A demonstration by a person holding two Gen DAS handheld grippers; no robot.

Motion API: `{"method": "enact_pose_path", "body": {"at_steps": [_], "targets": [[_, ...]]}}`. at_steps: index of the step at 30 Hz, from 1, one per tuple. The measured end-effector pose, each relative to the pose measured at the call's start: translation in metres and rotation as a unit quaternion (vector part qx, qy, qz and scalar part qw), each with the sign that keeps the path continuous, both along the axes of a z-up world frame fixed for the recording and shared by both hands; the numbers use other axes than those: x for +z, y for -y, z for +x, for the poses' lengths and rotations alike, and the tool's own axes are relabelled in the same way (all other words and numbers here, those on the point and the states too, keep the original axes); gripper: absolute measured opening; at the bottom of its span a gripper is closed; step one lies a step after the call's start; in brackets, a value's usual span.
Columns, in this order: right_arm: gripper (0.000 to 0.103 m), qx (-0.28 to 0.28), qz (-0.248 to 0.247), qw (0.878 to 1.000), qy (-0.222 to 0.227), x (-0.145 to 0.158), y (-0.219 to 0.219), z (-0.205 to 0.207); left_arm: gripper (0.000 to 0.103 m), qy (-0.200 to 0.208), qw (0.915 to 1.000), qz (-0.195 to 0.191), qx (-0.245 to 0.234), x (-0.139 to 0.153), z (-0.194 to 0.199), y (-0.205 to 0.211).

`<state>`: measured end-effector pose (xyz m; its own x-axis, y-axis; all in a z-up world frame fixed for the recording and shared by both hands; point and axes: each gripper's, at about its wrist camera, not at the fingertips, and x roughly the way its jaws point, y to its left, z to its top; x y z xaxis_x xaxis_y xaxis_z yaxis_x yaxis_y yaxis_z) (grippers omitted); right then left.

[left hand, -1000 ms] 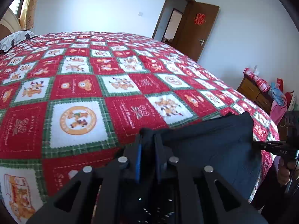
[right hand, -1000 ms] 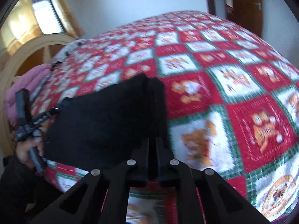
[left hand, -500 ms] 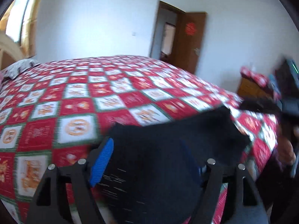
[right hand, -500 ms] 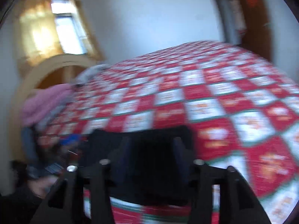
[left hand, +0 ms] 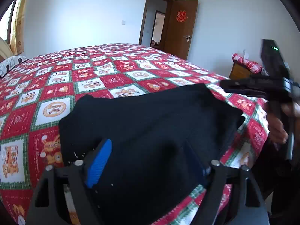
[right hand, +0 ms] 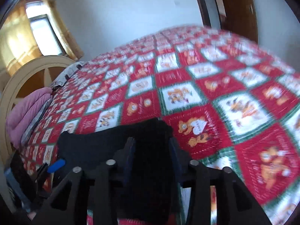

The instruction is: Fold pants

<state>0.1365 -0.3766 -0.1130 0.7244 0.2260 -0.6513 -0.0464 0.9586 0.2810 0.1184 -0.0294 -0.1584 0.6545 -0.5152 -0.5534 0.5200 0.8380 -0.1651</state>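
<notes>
Both grippers are letting go compared with a second ago: back then each was pinched tight on an edge of the pants, and now both sets of jaws are standing wide apart with the cloth lying loose under them.

Left gripper (left hand: 150, 159) is hovering low over the near end of the pants (left hand: 150, 123), pointing out across the bed, its blue pad (left hand: 98, 163) showing on the left finger and nothing clamped between the fingers. Black fabric is filling the gap, but it's just lying on the quilt (left hand: 56, 86), not gripped. Can't tell if the fingertips are touching the cloth or floating just over it.

Right gripper (right hand: 151, 161) is doing the same from the other side, spread open, angled down over the pants (right hand: 105, 146) edge, and the view is pretty motion-blurred. From the left camera you can see the right gripper (left hand: 249, 88) off to the right of the folded bundle, held up off the bed by a hand (left hand: 279, 131) wrapped around its grip.

Pants are sitting as a dark folded rectangle at the near edge of the bed, flat on the red and white quilt.

Farther back, a pink blanket (right hand: 28, 112) is lying by the headboard (right hand: 28, 75), a window (right hand: 45, 35) is glowing behind it, and a brown door (left hand: 180, 28) is standing open on the far wall.
</notes>
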Motion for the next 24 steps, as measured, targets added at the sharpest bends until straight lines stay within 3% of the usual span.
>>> {"method": "enact_pose_path", "body": {"at_steps": [2, 6, 9, 10, 15, 20, 24], "targets": [[0.045, 0.027, 0.002, 1.000, 0.013, 0.007, -0.007, -0.021, 0.099, 0.005, 1.0000, 0.000, 0.002, -0.002, -0.004, 0.002], [0.050, 0.087, -0.030, 0.996, -0.003, -0.005, -0.034, -0.046, 0.099, -0.006, 0.9998, 0.019, 0.008, -0.010, 0.000, 0.007], [0.050, 0.065, -0.081, 0.994, -0.039, -0.032, -0.039, -0.047, 0.099, -0.010, 0.9995, 0.029, 0.008, -0.012, 0.000, 0.009], [0.050, 0.063, -0.074, 0.994, -0.045, -0.037, -0.035, -0.046, 0.099, -0.010, 0.9994, 0.032, 0.008, -0.012, 0.000, 0.009], [0.050, 0.069, -0.062, 0.995, -0.042, -0.043, -0.029, -0.044, 0.100, -0.009, 0.9993, 0.035, 0.010, -0.014, 0.001, 0.010], [0.050, 0.082, -0.119, 0.989, -0.020, -0.049, -0.040, -0.051, 0.101, -0.011, 0.9994, 0.032, 0.008, -0.014, 0.002, 0.008], [0.050, 0.072, -0.090, 0.993, -0.016, -0.042, -0.033, -0.055, 0.101, -0.016, 0.9996, 0.021, 0.012, -0.012, 0.001, 0.003]]}}
